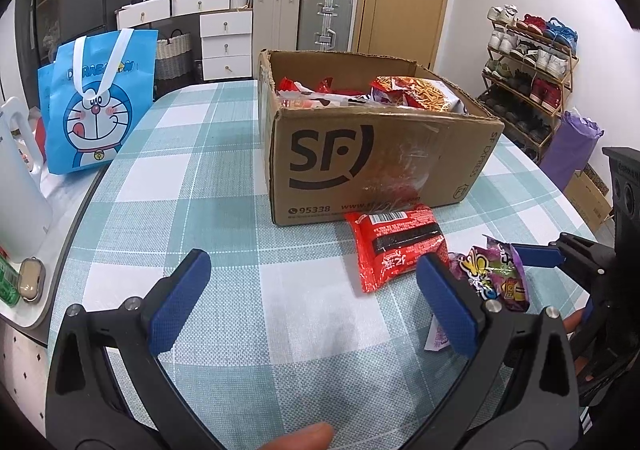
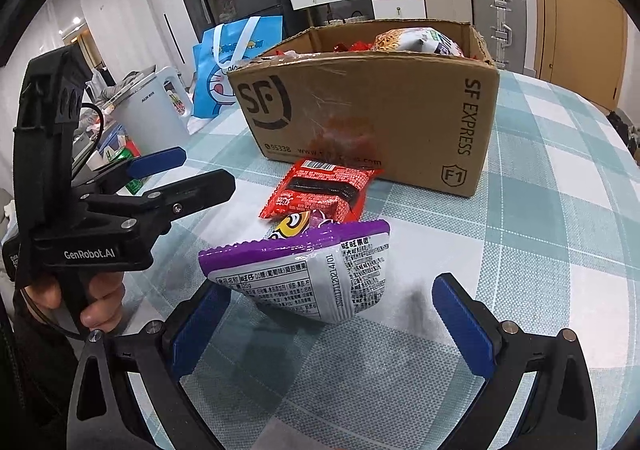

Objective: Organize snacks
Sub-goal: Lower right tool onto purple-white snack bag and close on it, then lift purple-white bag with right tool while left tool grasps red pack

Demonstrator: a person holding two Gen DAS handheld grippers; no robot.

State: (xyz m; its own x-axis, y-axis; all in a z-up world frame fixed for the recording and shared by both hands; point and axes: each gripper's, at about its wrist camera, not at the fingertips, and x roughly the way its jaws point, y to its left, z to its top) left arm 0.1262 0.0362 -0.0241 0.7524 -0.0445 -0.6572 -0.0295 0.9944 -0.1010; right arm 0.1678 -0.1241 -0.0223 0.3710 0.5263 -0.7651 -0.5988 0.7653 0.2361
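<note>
Glossy purple packet lies crinkled beside a matte cardboard box.

The left gripper's right finger hides part of the purple packet and the corner of the red packet. The box wall conceals the lower parts of the snacks inside; their count cannot be determined. Tape glare obscures the web address printed on the box. The right gripper frame is cut off by the lower edge. The print on the purple packet is too small to read in full.
</note>
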